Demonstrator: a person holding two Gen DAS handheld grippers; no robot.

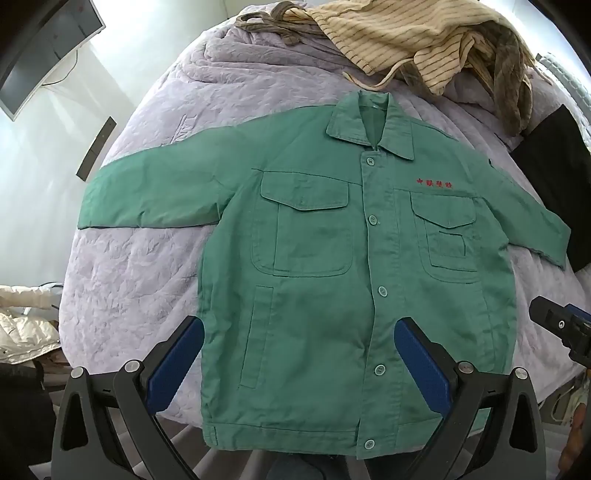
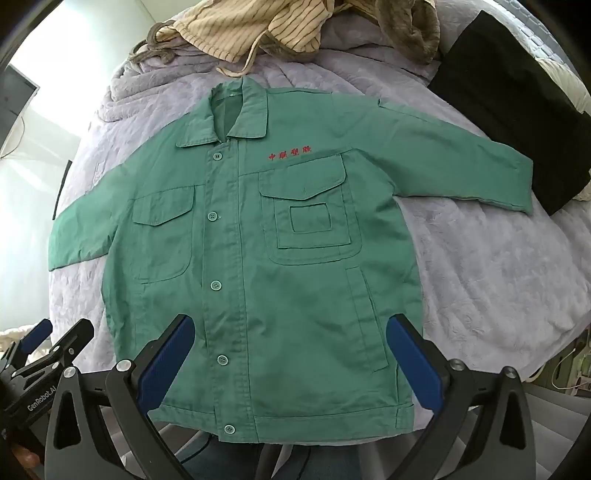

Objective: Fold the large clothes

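Note:
A green work jacket (image 1: 325, 266) lies flat and buttoned on a lilac quilted bed, front up, collar at the far end, both sleeves spread out; it also shows in the right wrist view (image 2: 266, 258). It has red lettering on the chest and two flap pockets. My left gripper (image 1: 299, 332) is open and empty, above the jacket's lower left part near the hem. My right gripper (image 2: 291, 330) is open and empty, above the lower right part near the hem. The right gripper shows at the edge of the left wrist view (image 1: 561, 328), and the left gripper in the right wrist view (image 2: 44, 343).
A striped beige garment (image 1: 406, 33) and a brown one lie heaped at the far end of the bed (image 1: 140, 280). A black folded cloth (image 2: 517, 122) lies at the far right, next to the right sleeve cuff. A monitor (image 1: 44, 48) stands at the far left.

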